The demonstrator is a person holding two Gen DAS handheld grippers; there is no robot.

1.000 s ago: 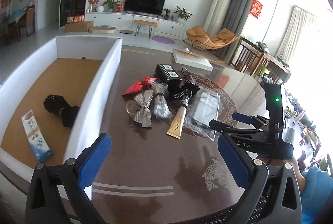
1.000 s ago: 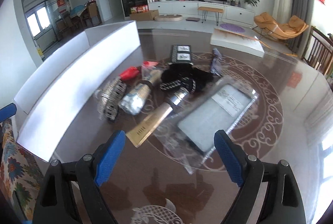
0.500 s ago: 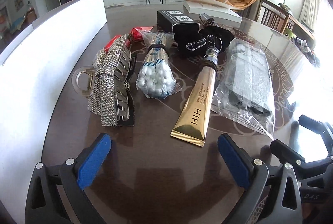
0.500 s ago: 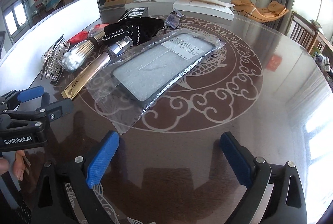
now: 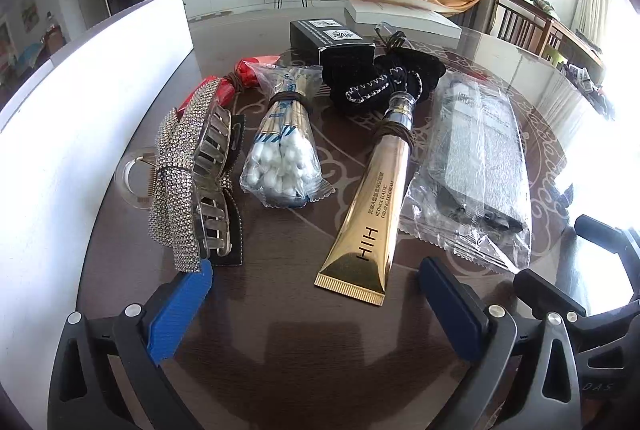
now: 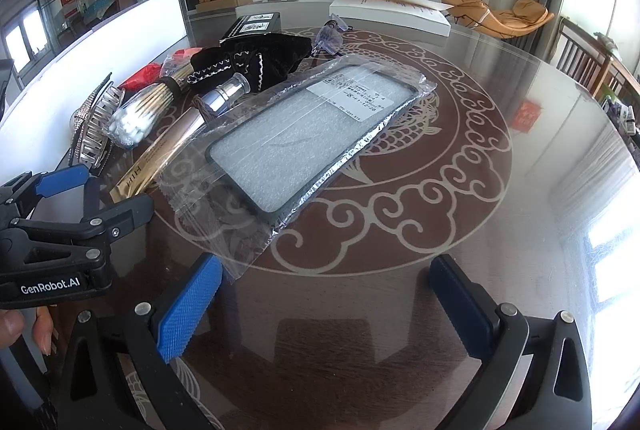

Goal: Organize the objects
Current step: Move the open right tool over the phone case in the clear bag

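Two low wrist views — shared tabletop (image 5: 280, 330)

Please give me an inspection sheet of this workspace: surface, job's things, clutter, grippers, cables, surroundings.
Surface: dark glossy table with a pale swirl pattern.
Job's things: rhinestone hair clip, bag of cotton swabs, gold tube, phone case in clear wrap, black pouch, black box, red item, partly hidden.
Clutter: flat white box at the far edge.
Grippers: left gripper and right gripper open, empty, over the table.
Cables: nothing seen.
Surroundings: white bin wall; living room with television.
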